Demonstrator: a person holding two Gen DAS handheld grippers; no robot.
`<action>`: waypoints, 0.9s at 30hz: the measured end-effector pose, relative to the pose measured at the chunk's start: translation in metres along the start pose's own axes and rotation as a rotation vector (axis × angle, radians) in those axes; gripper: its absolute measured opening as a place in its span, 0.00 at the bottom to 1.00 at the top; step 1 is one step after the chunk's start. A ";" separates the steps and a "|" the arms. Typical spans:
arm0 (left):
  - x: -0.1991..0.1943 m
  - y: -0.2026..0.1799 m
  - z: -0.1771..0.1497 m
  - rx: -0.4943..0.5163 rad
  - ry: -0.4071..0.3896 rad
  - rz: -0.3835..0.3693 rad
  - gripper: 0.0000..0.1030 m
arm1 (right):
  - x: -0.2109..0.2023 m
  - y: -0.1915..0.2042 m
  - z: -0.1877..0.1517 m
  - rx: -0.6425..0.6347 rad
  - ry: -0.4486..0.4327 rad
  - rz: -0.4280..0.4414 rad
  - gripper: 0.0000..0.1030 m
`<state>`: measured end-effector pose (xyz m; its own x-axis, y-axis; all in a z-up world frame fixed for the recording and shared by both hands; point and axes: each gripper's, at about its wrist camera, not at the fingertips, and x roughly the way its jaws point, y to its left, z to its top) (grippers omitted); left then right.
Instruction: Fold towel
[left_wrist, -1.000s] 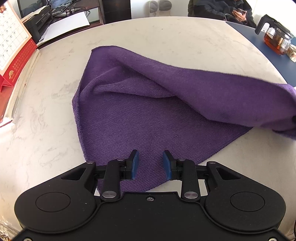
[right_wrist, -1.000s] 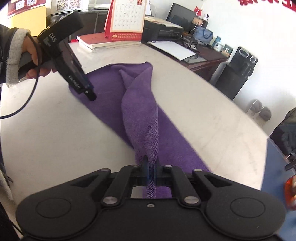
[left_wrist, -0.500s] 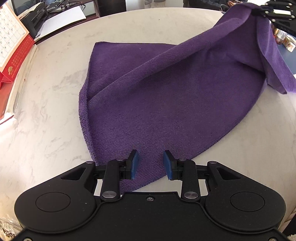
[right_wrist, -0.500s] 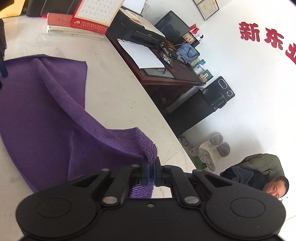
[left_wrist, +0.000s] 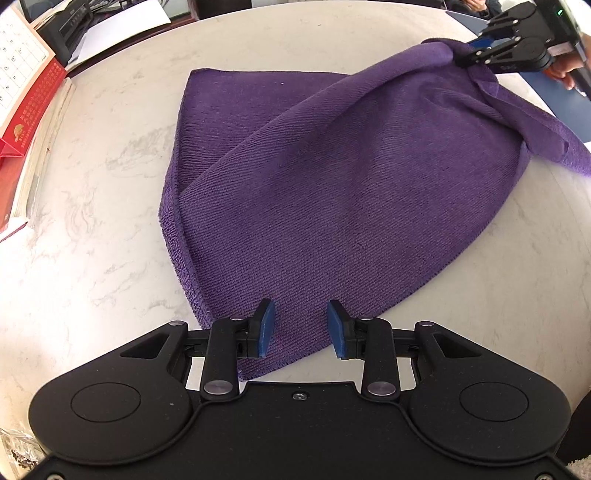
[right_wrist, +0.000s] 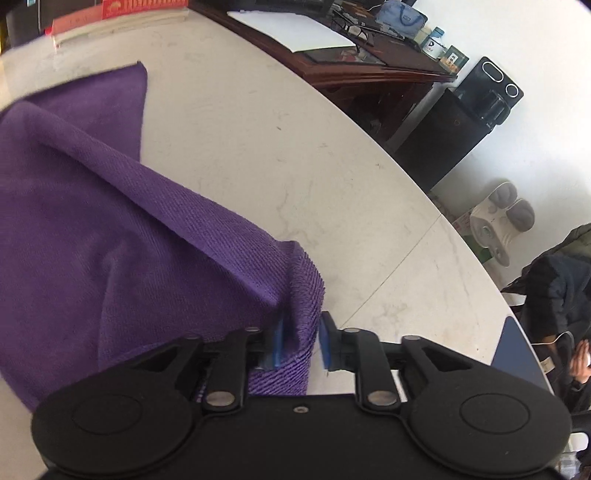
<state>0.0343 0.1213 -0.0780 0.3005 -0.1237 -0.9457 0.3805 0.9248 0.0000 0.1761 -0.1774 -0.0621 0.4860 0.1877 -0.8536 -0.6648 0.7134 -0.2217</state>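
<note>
The purple towel (left_wrist: 332, 192) lies on the counter (left_wrist: 92, 221). The right gripper (right_wrist: 300, 341) jaws are opening around its corner; the left gripper (left_wrist: 301, 326) jaws stand apart over its near corner, gripping nothing.

Office: desk (right_wrist: 369, 62), calendar (left_wrist: 22, 74), printer (left_wrist: 79, 26)

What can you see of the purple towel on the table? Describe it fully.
The purple towel is ribbed, soft-looking cloth with a fuzzy hem, spread on the pale marbled table. One layer lies diagonally over another. A near corner sits between the left gripper's parted pads. The far corner stands bunched between the opening pads of the right gripper.
</note>
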 end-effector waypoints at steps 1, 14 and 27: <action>-0.006 0.001 0.000 -0.011 -0.024 -0.007 0.31 | -0.021 -0.003 0.006 -0.001 -0.031 0.036 0.42; 0.003 0.009 0.020 -0.141 -0.113 -0.029 0.33 | 0.023 0.062 0.160 -0.082 -0.254 0.418 0.46; 0.009 0.012 0.012 -0.270 -0.166 -0.021 0.32 | 0.113 0.120 0.193 -0.164 -0.136 0.418 0.35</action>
<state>0.0518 0.1272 -0.0827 0.4418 -0.1799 -0.8789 0.1483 0.9809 -0.1262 0.2602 0.0599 -0.0940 0.2196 0.5309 -0.8185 -0.8949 0.4437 0.0477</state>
